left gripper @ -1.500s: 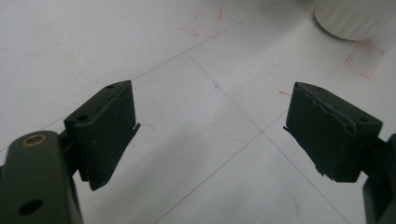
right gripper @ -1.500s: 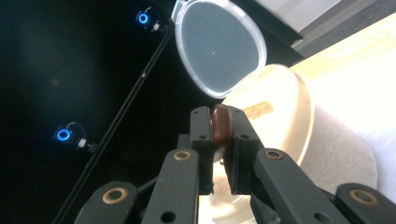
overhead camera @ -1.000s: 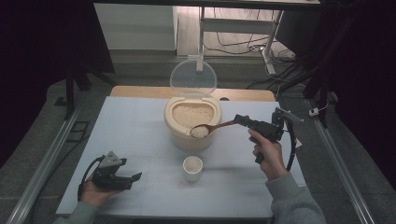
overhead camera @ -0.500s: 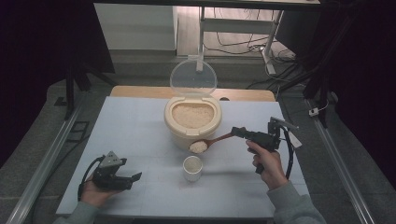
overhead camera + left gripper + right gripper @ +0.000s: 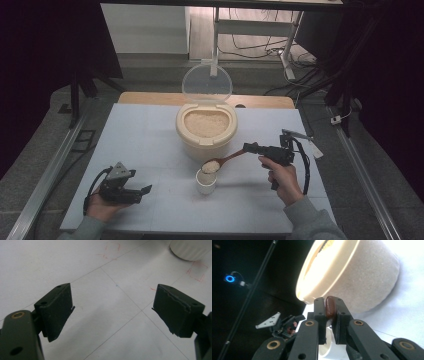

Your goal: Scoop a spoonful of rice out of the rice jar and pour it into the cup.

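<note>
A cream rice container (image 5: 206,131) stands mid-table, full of rice, its clear lid (image 5: 206,85) raised. In front of it is a small white cup (image 5: 206,183). My right gripper (image 5: 251,148) is shut on the handle of a brown spoon (image 5: 231,157), whose bowl holds a heap of rice (image 5: 210,166) just above the cup's rim. In the right gripper view the jaws pinch the brown handle (image 5: 330,308) with the container's wall (image 5: 362,272) behind. My left gripper (image 5: 143,191) rests on the table at the near left, open and holding nothing; its view shows spread fingers (image 5: 56,310) over bare table.
The white table (image 5: 145,135) has a wooden strip along its far edge. Metal rails run along both sides, and a frame with cables stands behind the table. The cup's base (image 5: 192,250) sits at the upper right of the left gripper view.
My right gripper has carried the loaded spoon from the container's front rim down and nearer, to just over the cup. The left gripper has stayed put.
</note>
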`<control>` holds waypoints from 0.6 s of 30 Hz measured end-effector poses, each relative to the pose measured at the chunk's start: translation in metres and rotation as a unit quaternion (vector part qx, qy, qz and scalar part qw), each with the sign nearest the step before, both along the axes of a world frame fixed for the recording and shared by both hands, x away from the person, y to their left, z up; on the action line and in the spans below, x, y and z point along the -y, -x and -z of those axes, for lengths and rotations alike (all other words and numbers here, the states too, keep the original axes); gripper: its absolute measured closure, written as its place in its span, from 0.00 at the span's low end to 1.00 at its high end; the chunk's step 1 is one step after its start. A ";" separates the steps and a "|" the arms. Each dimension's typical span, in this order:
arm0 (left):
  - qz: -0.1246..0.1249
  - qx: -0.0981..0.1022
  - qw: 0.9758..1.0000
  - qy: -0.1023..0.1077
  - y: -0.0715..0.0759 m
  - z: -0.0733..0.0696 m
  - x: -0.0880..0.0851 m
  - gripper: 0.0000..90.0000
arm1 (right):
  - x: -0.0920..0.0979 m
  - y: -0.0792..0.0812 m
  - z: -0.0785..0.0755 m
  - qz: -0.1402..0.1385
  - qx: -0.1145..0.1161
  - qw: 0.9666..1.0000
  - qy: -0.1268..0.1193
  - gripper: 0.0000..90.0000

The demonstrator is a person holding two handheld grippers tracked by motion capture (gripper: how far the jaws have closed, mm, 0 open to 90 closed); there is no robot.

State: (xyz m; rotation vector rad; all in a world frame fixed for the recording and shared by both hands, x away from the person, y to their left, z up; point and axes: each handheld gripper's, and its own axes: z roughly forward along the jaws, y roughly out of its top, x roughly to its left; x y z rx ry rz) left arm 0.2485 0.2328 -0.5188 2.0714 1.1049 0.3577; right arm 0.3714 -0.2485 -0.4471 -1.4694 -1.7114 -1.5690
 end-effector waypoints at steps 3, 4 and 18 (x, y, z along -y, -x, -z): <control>0.000 0.000 1.000 0.000 0.000 0.000 0.000 0.17 | -0.003 0.000 0.001 -0.002 0.002 1.000 0.015 0.92; 0.000 0.000 1.000 0.000 0.000 0.000 0.000 0.17 | -0.004 0.000 0.001 -0.001 0.003 1.000 0.018 0.92; 0.001 -0.001 1.000 0.000 0.000 0.000 0.000 0.17 | -0.021 0.008 -0.018 -0.012 0.071 0.994 0.085 0.92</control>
